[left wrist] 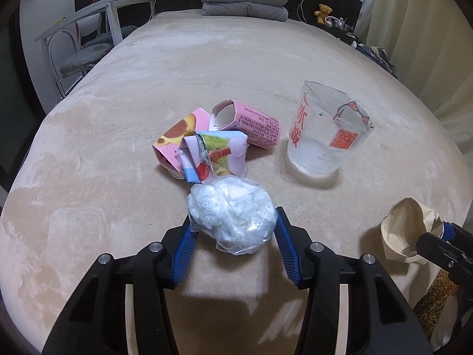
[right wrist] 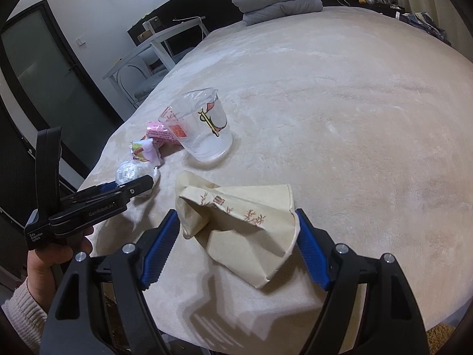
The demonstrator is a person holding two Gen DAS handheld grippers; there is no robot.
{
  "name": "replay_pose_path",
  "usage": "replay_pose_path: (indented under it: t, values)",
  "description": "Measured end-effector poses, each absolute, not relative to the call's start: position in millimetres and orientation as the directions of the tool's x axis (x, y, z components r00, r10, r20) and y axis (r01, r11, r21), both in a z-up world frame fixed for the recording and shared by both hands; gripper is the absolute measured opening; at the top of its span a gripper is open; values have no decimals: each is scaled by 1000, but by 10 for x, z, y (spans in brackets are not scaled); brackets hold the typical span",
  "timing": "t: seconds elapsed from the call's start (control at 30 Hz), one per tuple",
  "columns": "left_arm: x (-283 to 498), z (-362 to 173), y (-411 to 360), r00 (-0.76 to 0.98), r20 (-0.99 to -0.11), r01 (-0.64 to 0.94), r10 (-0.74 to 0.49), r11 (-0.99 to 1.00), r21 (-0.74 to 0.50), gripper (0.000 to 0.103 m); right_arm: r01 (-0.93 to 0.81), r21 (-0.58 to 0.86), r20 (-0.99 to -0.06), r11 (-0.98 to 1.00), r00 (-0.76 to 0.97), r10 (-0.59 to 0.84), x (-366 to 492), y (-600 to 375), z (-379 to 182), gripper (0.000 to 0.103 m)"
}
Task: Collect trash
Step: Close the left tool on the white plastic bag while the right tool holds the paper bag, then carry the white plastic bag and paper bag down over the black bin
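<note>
A crumpled white plastic wad point(left wrist: 230, 210) lies on the beige bed point(left wrist: 236, 59), and my left gripper point(left wrist: 233, 216) is shut on it, one blue pad on each side. Behind it sit two pink cartons point(left wrist: 254, 124) and a colourful crushed wrapper point(left wrist: 218, 153). A clear plastic cup point(left wrist: 322, 136) with red print stands to the right. My right gripper point(right wrist: 236, 213) is shut on a tan paper bag point(right wrist: 242, 224) near the bed's front edge. From the right wrist view the left gripper point(right wrist: 139, 186) is at the left, held by a hand in a knit sleeve.
A folded grey blanket point(left wrist: 244, 0) lies at the head of the bed. A white desk and chair point(left wrist: 97, 11) stand off the left side. A teddy bear point(left wrist: 323, 10) and small items line a dark shelf at the back right. Curtains hang at the right.
</note>
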State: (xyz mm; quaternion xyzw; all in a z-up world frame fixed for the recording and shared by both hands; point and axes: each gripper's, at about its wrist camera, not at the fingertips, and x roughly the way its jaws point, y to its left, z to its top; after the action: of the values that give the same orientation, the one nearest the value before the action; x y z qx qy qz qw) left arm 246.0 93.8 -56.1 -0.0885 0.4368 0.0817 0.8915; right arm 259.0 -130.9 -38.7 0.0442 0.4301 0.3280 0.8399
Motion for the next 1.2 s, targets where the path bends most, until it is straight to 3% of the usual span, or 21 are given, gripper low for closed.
replay_pose_path:
  t: [0.73,0.97,1.2]
  values:
    - [1750,-357,477,694,-718,-119,-44,977,-176,50,-545,335,-628,769,479,613,2267,-1716,-225,77]
    - [1415,-201,266,748,-661,-50,-61,988,-148,50,-560,315,-622,766,488,612,2096,-1768,-207,77]
    - [1127,-215,268,756,-650,-69,-78,978,-198,50,-553,326,-625,767,482,614,1929,-1823,-213,77]
